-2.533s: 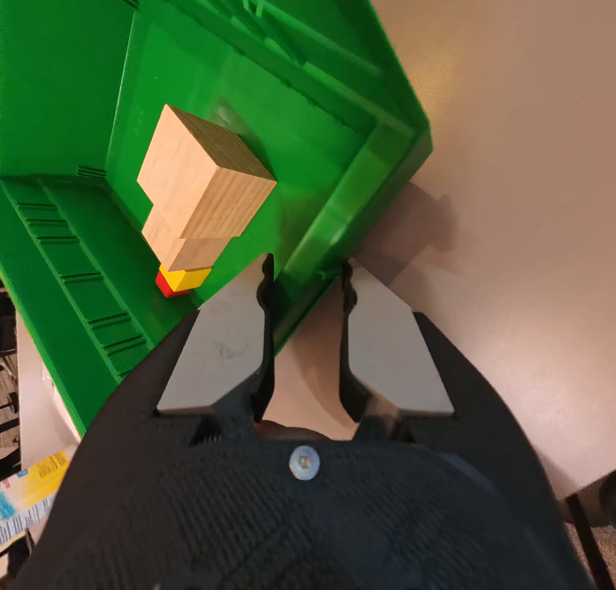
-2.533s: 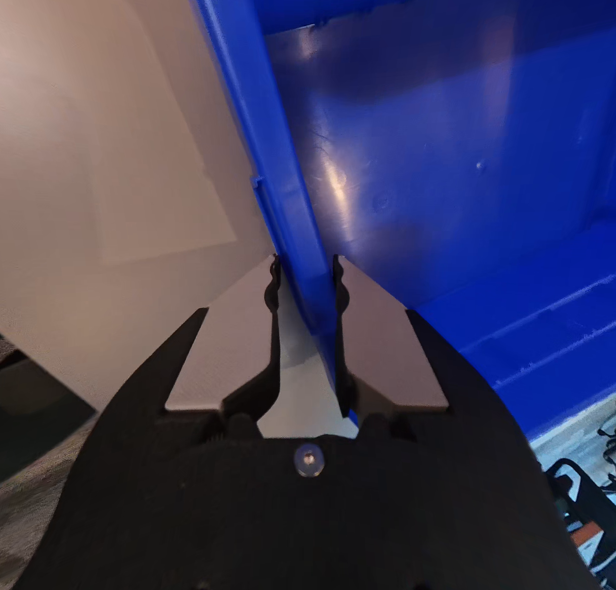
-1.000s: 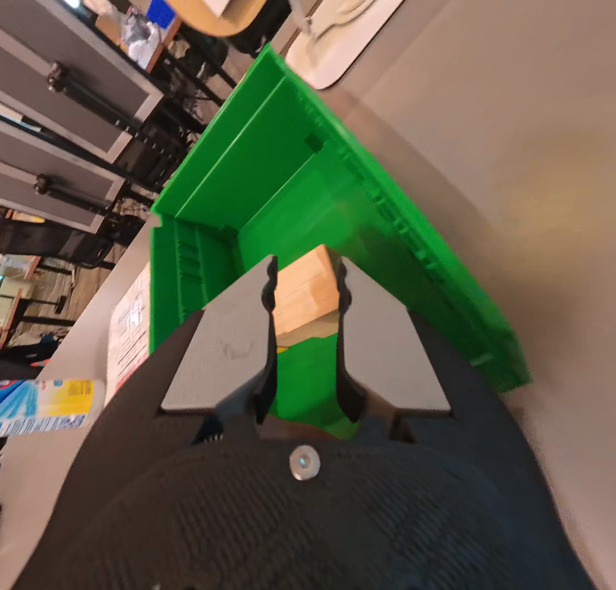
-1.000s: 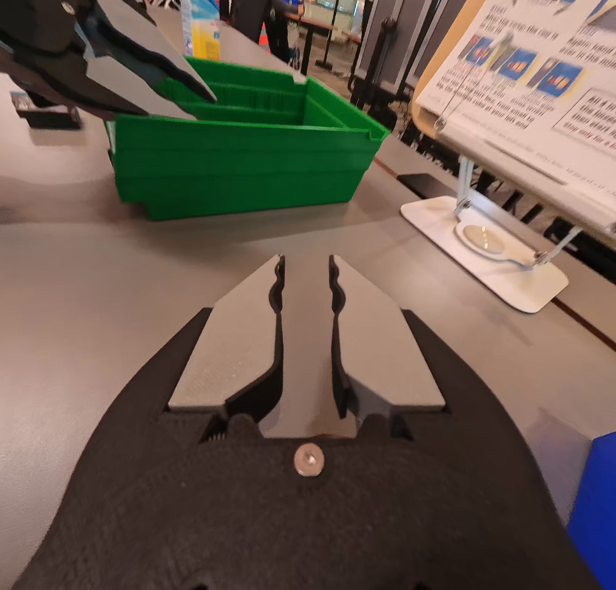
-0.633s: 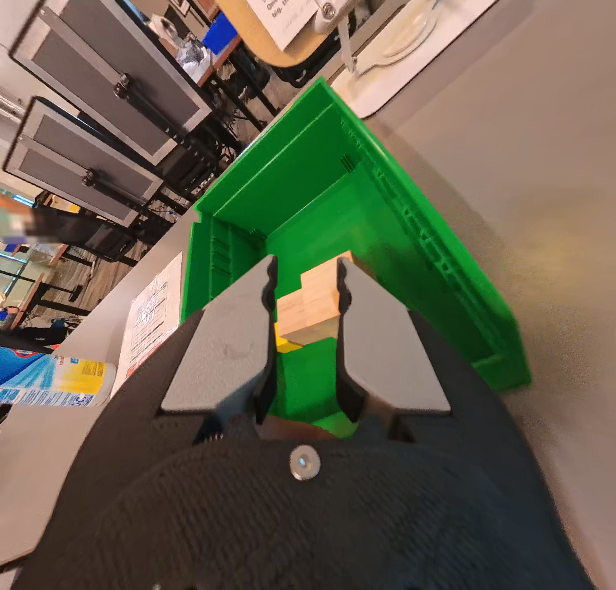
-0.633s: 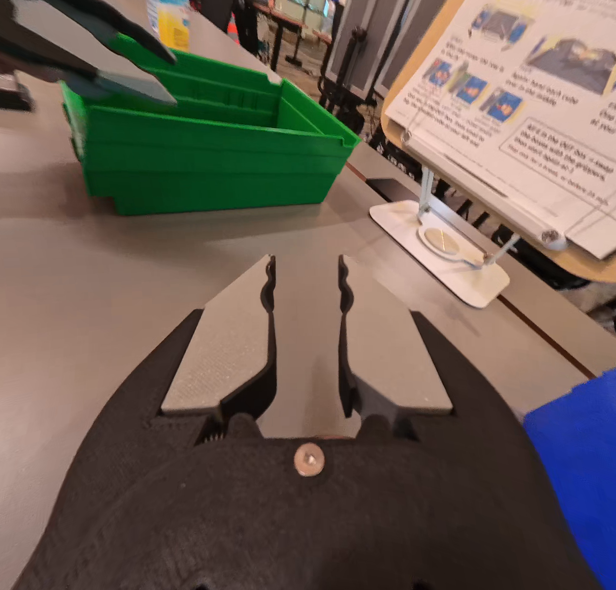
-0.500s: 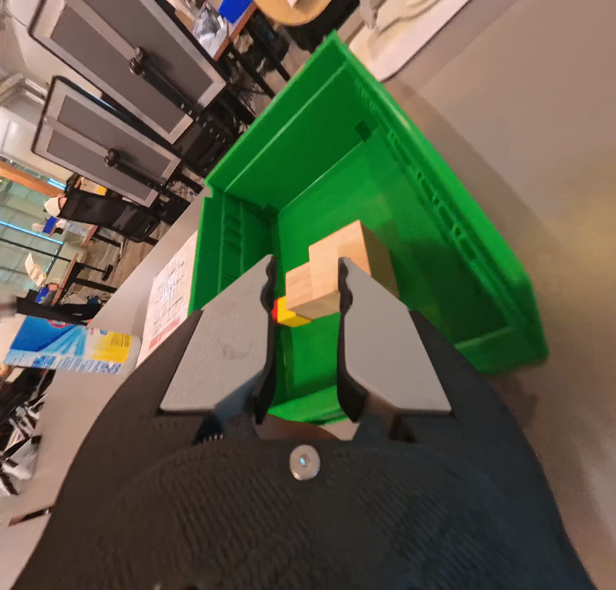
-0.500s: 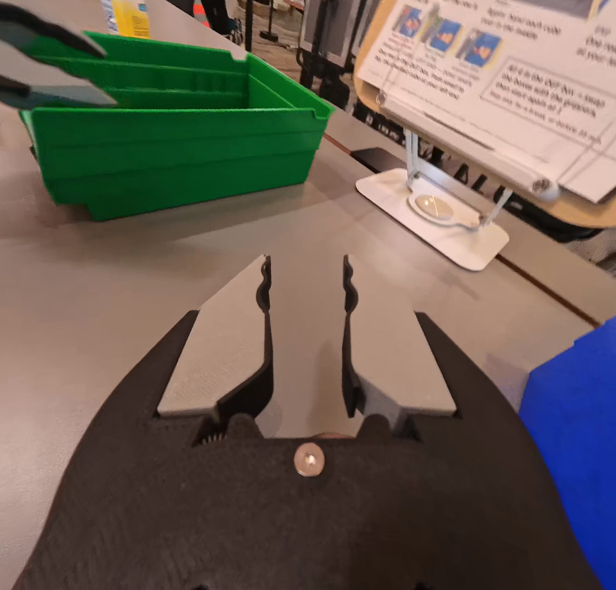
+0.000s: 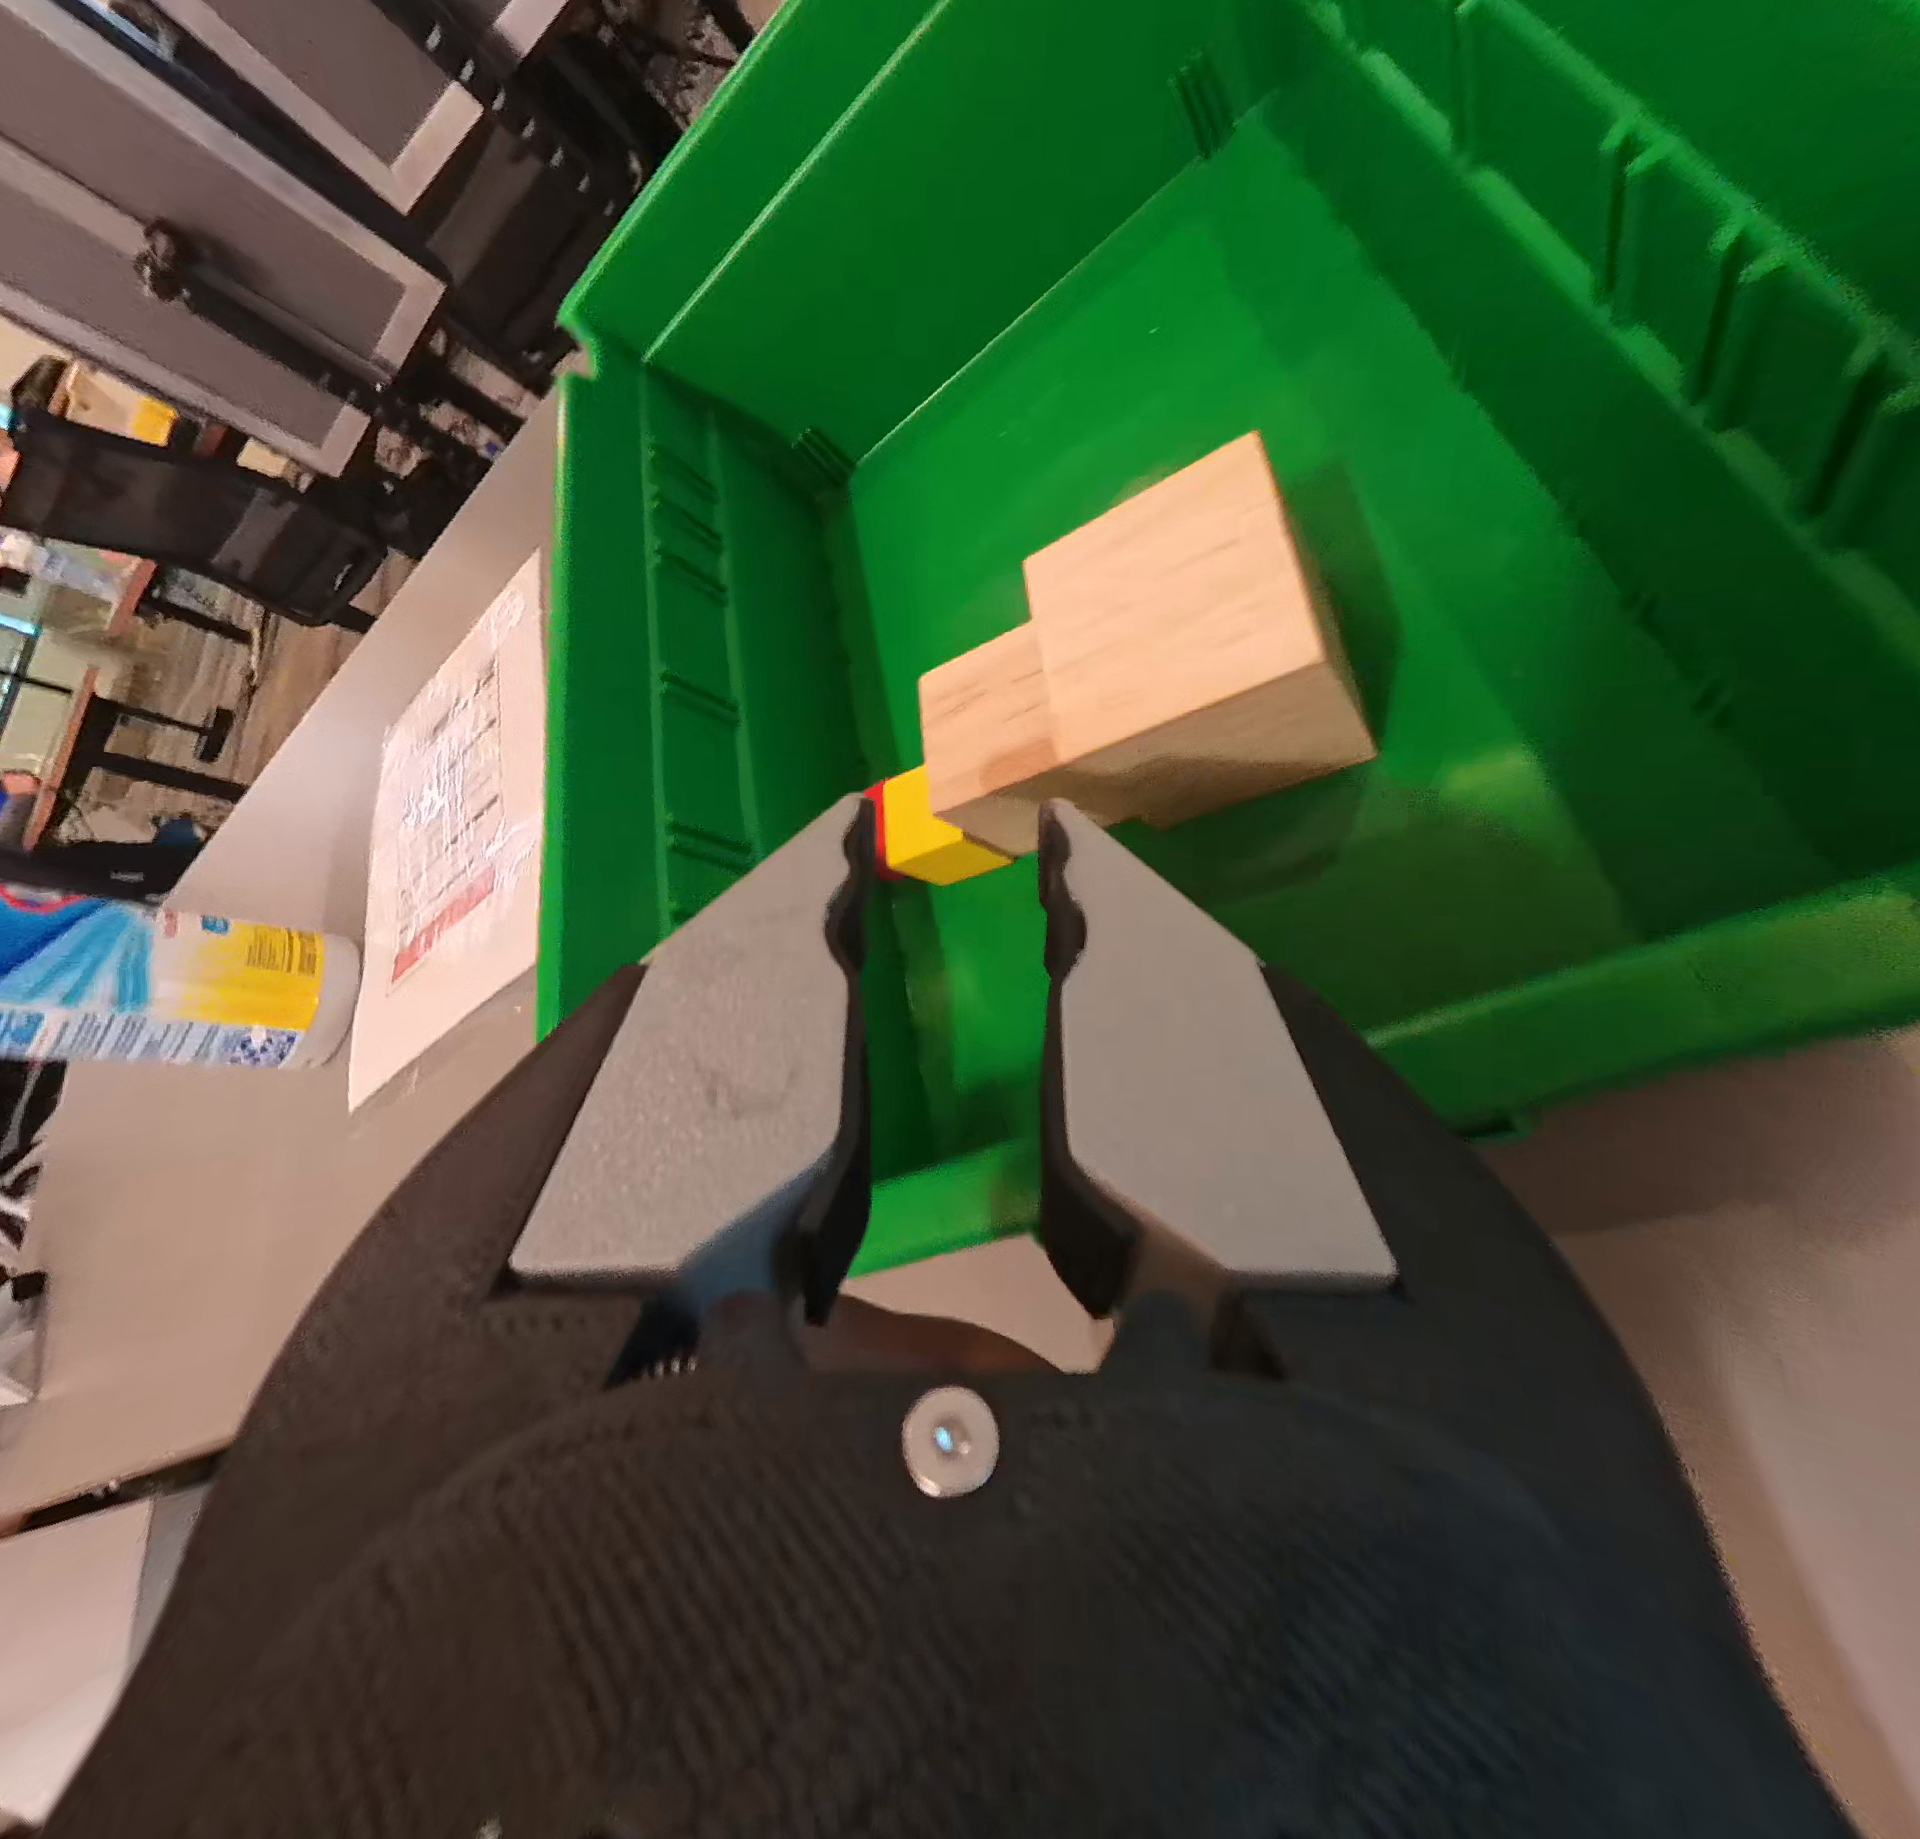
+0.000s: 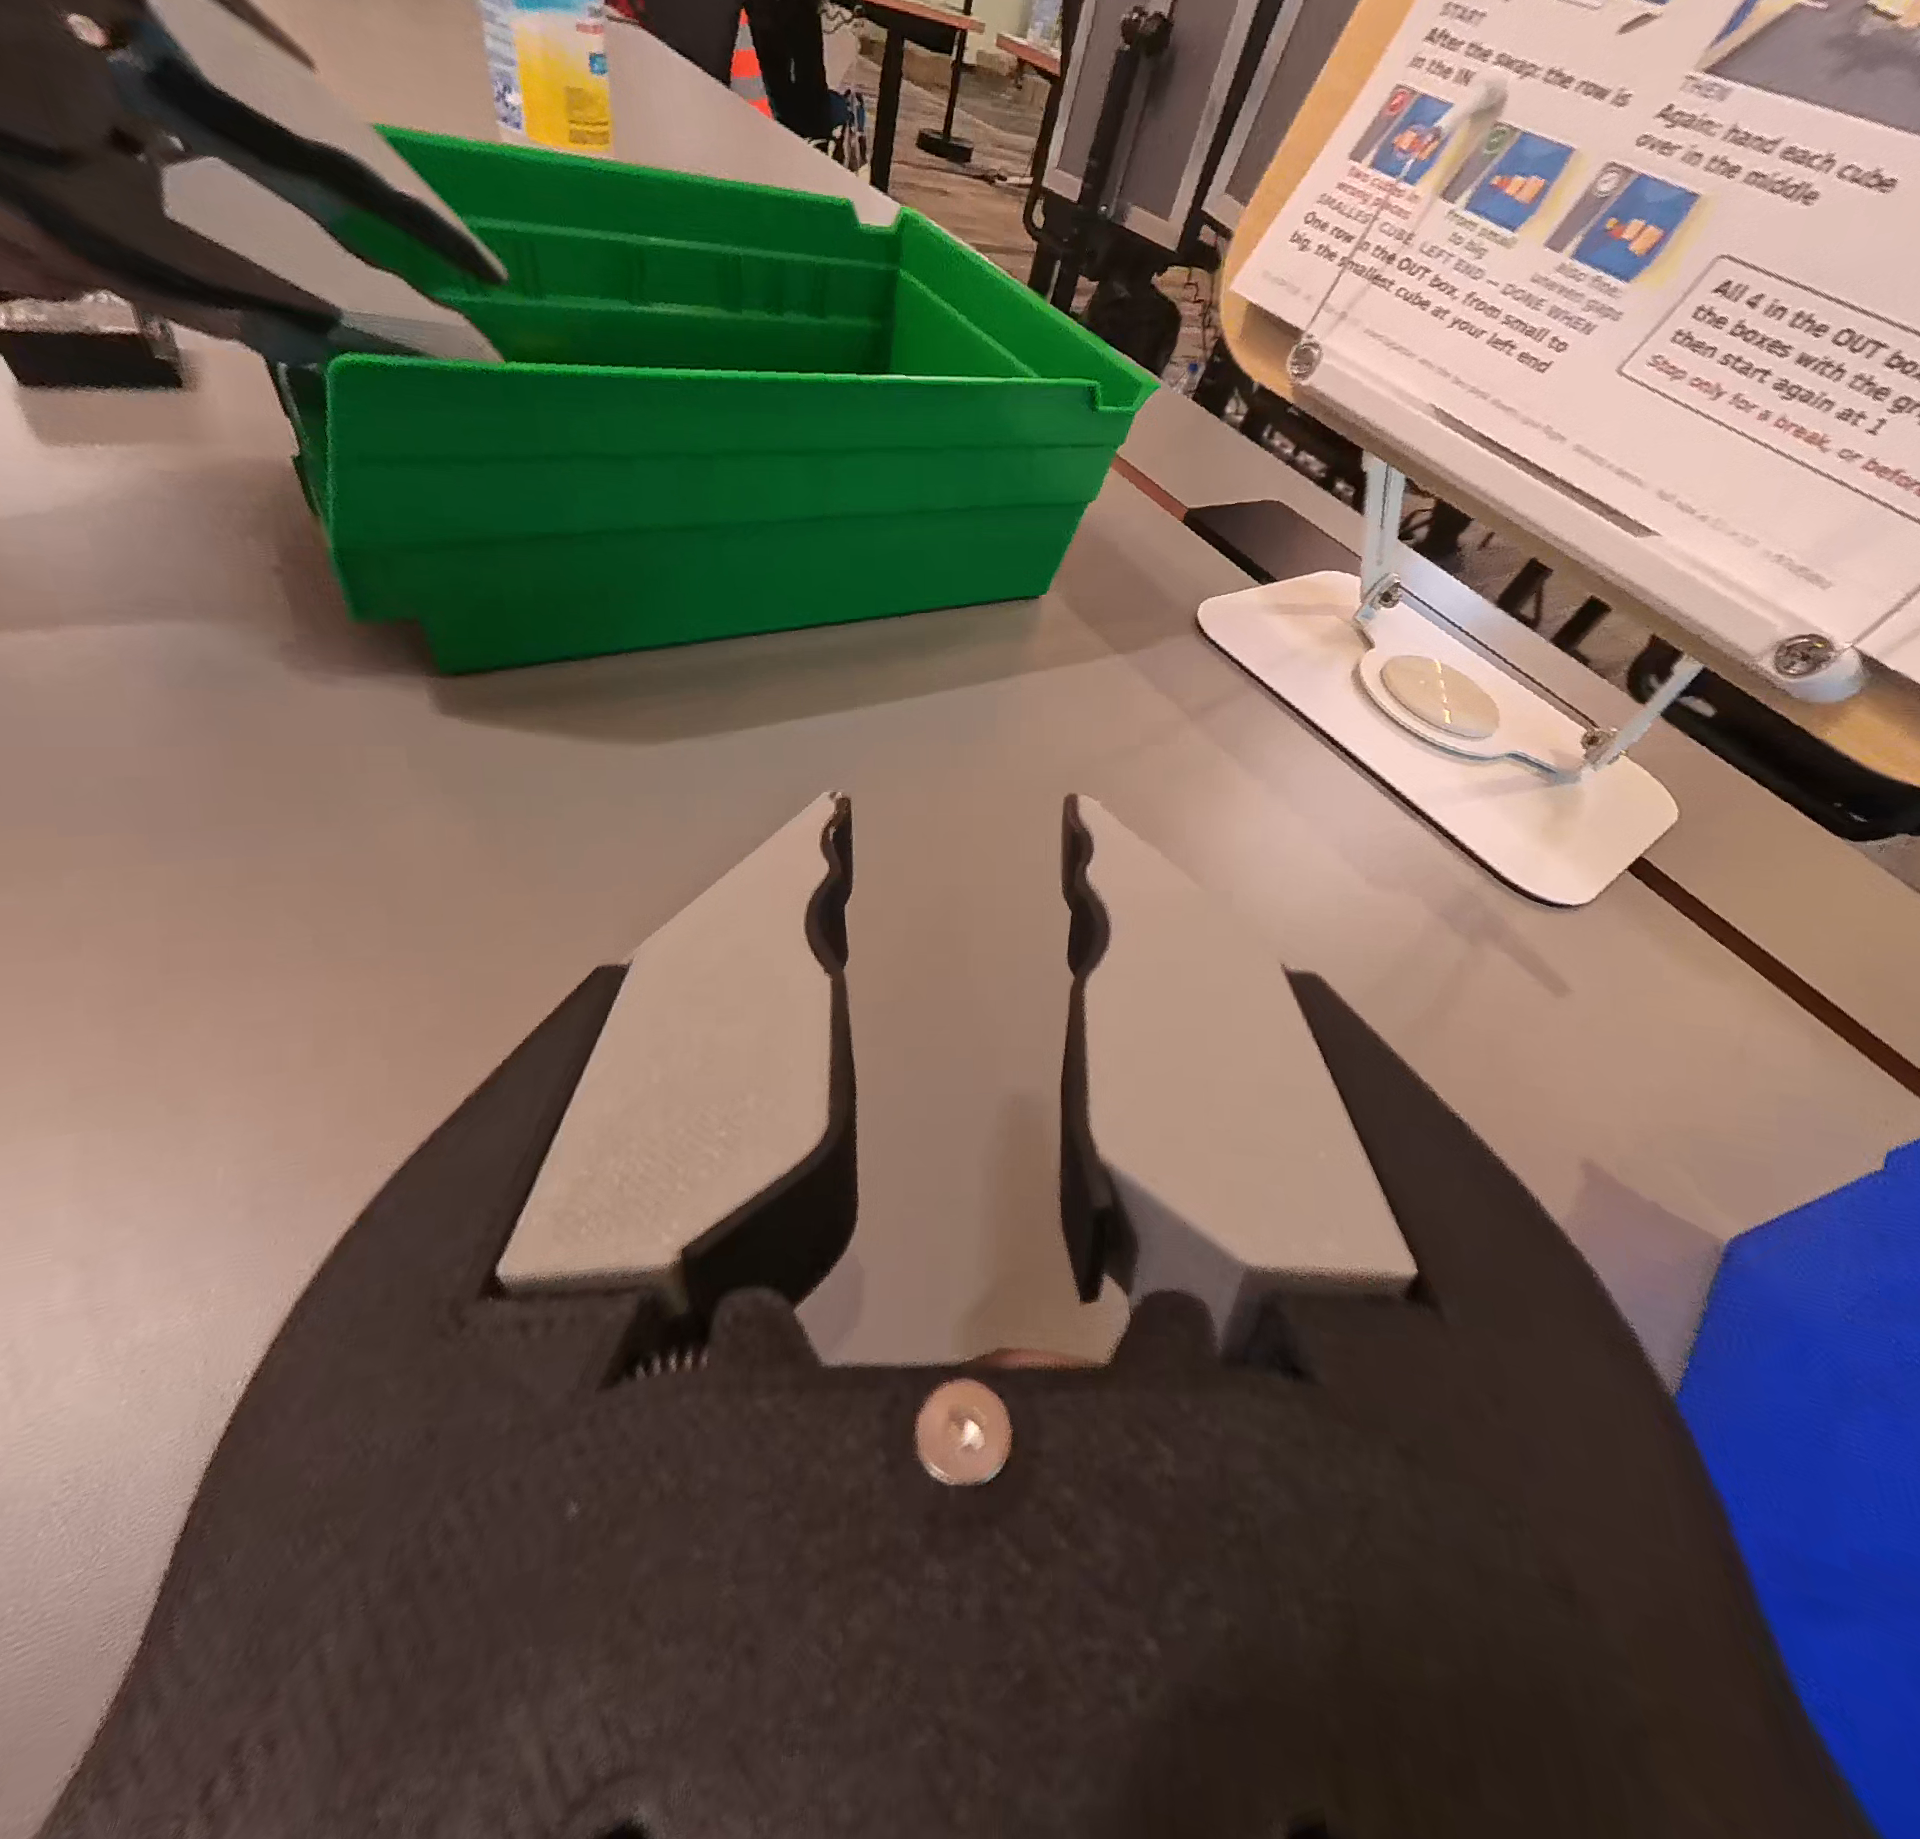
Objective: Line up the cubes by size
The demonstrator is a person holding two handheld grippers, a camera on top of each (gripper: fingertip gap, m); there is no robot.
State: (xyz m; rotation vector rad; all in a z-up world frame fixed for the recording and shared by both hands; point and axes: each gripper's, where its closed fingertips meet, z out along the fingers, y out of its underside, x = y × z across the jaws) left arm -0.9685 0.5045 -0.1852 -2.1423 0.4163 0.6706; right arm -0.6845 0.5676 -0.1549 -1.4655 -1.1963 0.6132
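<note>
In the left wrist view a green bin (image 9: 1621, 1000) holds a touching row of cubes: a large wooden cube (image 9: 1184, 636), a smaller wooden cube (image 9: 977, 719), a small yellow cube (image 9: 935, 839) and a red cube (image 9: 876, 823) mostly hidden behind my finger. My left gripper (image 9: 945, 833) is open and empty, tips over the bin's near end by the yellow cube. It also shows in the right wrist view (image 10: 447, 303) at the green bin (image 10: 707, 501). My right gripper (image 10: 951, 833) is open and empty above the grey table.
A blue bin (image 10: 1829, 1477) edge is at the right. A white stand (image 10: 1444, 740) holds an instruction board at the back right. A spray bottle (image 9: 156, 1000) and a laminated sheet (image 9: 457, 781) lie left of the green bin.
My left gripper let go of the green bin's wall, swung round and moved in over the cubes. My right gripper released the blue bin and turned to face the table and green bin.
</note>
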